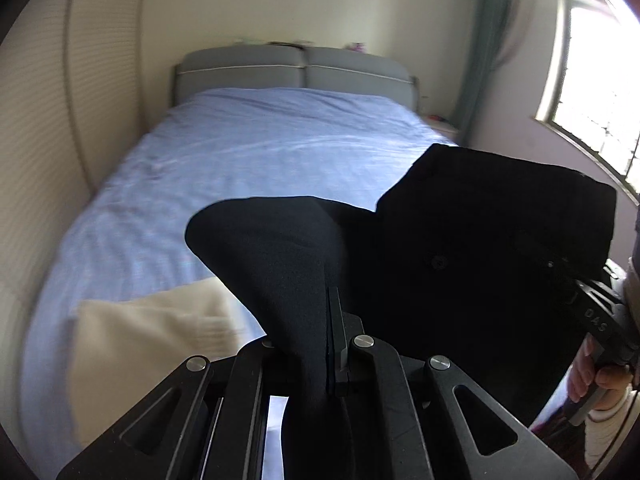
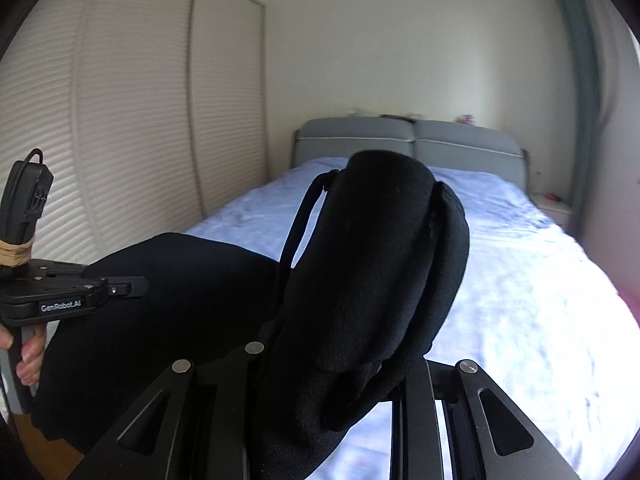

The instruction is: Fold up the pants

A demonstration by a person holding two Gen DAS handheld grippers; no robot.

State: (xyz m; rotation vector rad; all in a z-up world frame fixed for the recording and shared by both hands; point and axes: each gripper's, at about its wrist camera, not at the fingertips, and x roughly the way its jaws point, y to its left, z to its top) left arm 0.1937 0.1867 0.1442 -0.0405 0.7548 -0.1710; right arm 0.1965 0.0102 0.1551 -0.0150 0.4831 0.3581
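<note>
Pants [image 1: 480,240] hanging over bed [image 1: 240,152] for spreading | left gripper [image 1: 334,344] gripping fabric at 6 o'clock | right gripper [image 2: 344,360] pinching waistband, 6 o'clock

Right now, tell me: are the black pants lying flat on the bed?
No: the black pants hang bunched in the air above the bed, with the left tool gripping their far edge.

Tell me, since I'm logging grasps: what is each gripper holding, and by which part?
Both hold the black pants: the left gripper and the right gripper each pinch a bunched edge; which part cannot be told.
</note>
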